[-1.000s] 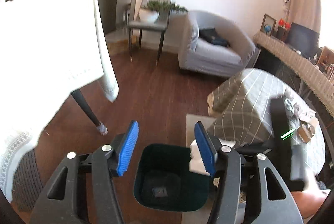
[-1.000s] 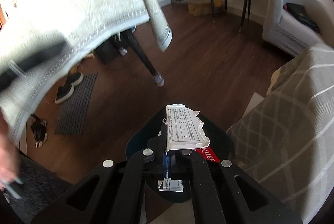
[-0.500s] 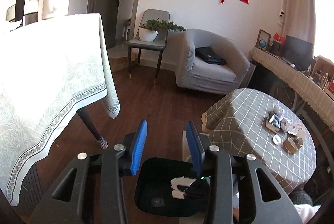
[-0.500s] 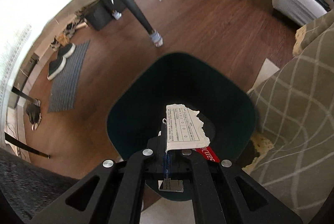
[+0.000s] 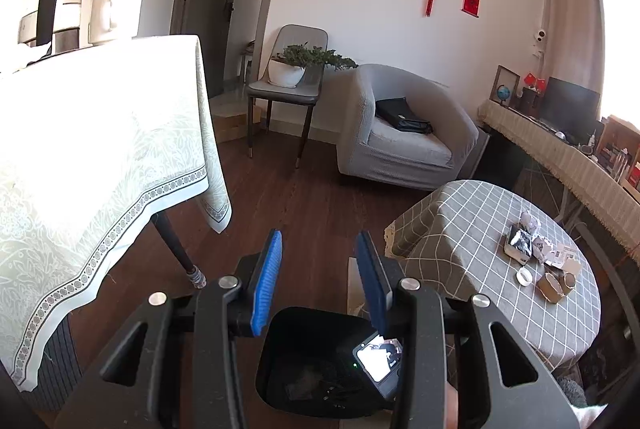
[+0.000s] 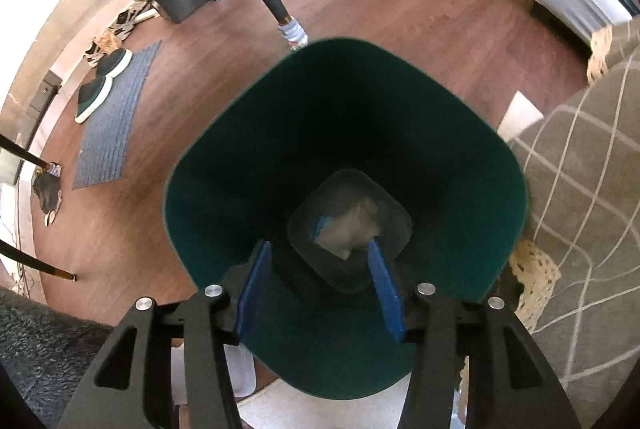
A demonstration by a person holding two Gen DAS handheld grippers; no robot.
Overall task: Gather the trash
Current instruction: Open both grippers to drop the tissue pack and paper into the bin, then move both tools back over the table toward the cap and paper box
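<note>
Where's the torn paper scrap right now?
Right wrist view: the paper scrap lies at the bottom of the green bin, below the open right claw.

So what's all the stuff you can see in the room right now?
Trash bin: one, dark green, on the floor below the right gripper.
Scrap of paper: one, pale, lying in the bin's bottom.
Round table: one, grey checked cloth, right of the bin.
Leftover trash: a small cluster, on the round table.
Big table: one, pale patterned cloth, at the left.
Armchair: one, grey, by the far wall.
Chair: one, grey, holding a potted plant.
Shoes: a pair, dark, beside a mat.
Left gripper: blue pads, nothing between them.
Right gripper: blue pads, jaws just opened, empty, over the bin.
</note>
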